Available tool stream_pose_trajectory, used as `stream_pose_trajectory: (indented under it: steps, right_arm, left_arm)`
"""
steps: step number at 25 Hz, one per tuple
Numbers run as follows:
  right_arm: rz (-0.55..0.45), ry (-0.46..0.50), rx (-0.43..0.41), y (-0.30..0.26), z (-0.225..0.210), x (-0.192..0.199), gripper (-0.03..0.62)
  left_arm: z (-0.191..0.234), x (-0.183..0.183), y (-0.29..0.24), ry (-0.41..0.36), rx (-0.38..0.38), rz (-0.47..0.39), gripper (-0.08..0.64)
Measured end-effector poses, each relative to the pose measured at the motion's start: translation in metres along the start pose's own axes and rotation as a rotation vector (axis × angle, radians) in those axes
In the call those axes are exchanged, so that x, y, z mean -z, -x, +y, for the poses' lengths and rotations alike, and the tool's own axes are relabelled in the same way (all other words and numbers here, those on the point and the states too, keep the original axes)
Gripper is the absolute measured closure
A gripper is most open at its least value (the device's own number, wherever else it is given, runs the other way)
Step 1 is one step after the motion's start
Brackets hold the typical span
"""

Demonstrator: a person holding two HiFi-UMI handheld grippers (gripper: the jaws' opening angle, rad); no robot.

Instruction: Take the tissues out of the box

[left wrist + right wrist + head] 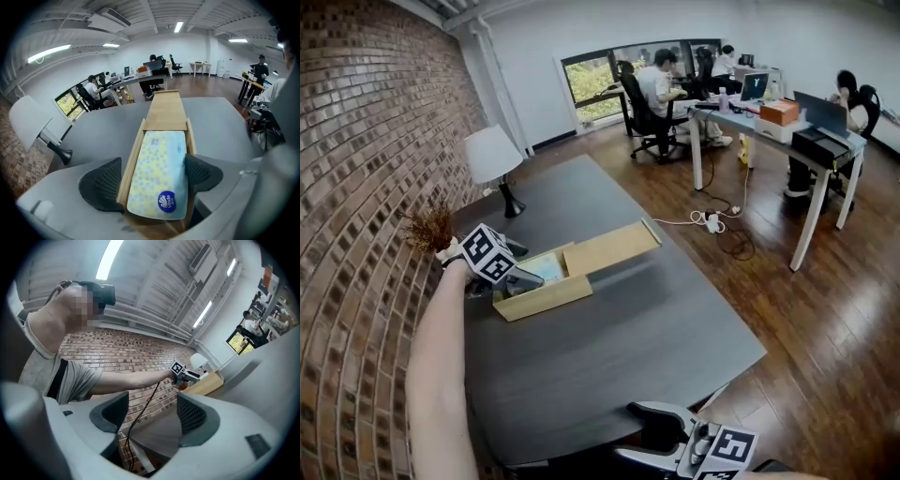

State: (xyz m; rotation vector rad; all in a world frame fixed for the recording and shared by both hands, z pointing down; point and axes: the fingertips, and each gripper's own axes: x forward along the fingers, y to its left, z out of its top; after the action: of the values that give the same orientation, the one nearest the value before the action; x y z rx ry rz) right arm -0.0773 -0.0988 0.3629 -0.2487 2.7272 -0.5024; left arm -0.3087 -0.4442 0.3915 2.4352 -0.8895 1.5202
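A long wooden box (546, 298) lies on the dark table (609, 356), its lid (609, 247) slid toward the far end. Inside lies a pale blue-and-yellow tissue pack (159, 173) with a round blue logo, its near end lifted slightly above the box's wall (133, 154). My left gripper (152, 180) straddles the near end of the box, one pad against each outer wall. In the head view the left gripper (508, 283) sits at the box's left end. My right gripper (661, 436) hangs by the table's front edge, open with nothing between its fingers (192, 416).
A white table lamp (492, 159) and a dry brown plant tuft (428, 228) stand at the table's back left, along the brick wall (366, 141). Desks with seated people (656, 89) fill the far room. Cables and a power strip (712, 222) lie on the wooden floor.
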Motion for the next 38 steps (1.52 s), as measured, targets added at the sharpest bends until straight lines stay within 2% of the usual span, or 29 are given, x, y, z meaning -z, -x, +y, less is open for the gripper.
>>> stream_pose_trajectory:
  steps: [2, 3, 4, 8, 10, 12, 13, 14, 17, 18, 19, 23, 29, 31, 33, 36, 38]
  right_arm:
    - [-0.003, 0.004, 0.0, -0.001, 0.0, -0.001, 0.275]
    - [-0.004, 0.006, 0.001, -0.002, 0.0, -0.001, 0.275]
    - [-0.003, 0.007, 0.002, -0.002, 0.0, -0.001, 0.275]
    - [0.002, 0.004, 0.001, -0.003, 0.001, -0.001, 0.275]
    - [0.005, 0.004, 0.002, -0.003, 0.001, -0.001, 0.275]
    - [0.005, 0.004, 0.003, -0.003, 0.0, 0.0, 0.275]
    - [0.005, 0.002, 0.003, -0.003, 0.0, 0.0, 0.275]
    - [0.005, 0.001, 0.004, -0.003, 0.0, 0.0, 0.275]
    - [0.004, 0.001, 0.002, -0.002, 0.0, 0.0, 0.275]
    - [0.003, 0.0, 0.001, -0.002, 0.001, 0.001, 0.275]
    - [0.003, 0.0, 0.0, -0.003, 0.001, 0.0, 0.275]
    - [0.001, -0.001, -0.004, -0.003, 0.001, -0.001, 0.275]
    - [0.004, -0.003, -0.009, -0.004, 0.001, 0.001, 0.275]
    - [0.007, -0.005, -0.008, -0.004, 0.001, 0.002, 0.275]
    - [0.008, 0.001, -0.005, -0.004, 0.001, 0.003, 0.275]
    - [0.014, 0.014, 0.011, -0.001, -0.005, 0.008, 0.275]
    - [0.019, 0.015, 0.015, -0.001, -0.006, 0.01, 0.275]
  left_arm:
    - [0.002, -0.001, -0.001, -0.029, -0.002, 0.02, 0.158]
    - [0.004, -0.003, -0.002, -0.054, -0.016, 0.029, 0.15]
    - [0.007, -0.004, -0.003, -0.081, -0.035, 0.037, 0.101]
    - [0.014, -0.009, -0.001, -0.149, -0.101, 0.048, 0.098]
    - [0.013, -0.012, 0.0, -0.169, -0.11, 0.047, 0.098]
    - [0.002, -0.007, -0.004, -0.167, -0.062, 0.076, 0.154]
    - [-0.003, -0.003, -0.007, -0.163, -0.036, 0.096, 0.222]
    - [-0.006, 0.0, -0.01, -0.159, -0.023, 0.111, 0.245]
    - [-0.001, 0.003, -0.018, -0.154, -0.042, 0.13, 0.208]
    - [0.001, 0.003, -0.019, -0.15, -0.051, 0.129, 0.152]
    - [0.002, 0.003, -0.019, -0.142, -0.05, 0.125, 0.138]
    - [-0.002, 0.003, -0.02, -0.123, -0.022, 0.082, 0.195]
    - [-0.002, 0.002, -0.014, -0.189, -0.08, 0.047, 0.224]
    - [0.001, -0.002, -0.003, -0.181, -0.104, 0.004, 0.225]
    - [0.003, -0.013, 0.015, -0.154, -0.134, -0.081, 0.225]
    - [0.005, -0.034, 0.057, -0.096, -0.201, -0.266, 0.225]
    - [0.0, -0.045, 0.088, -0.026, -0.218, -0.431, 0.225]
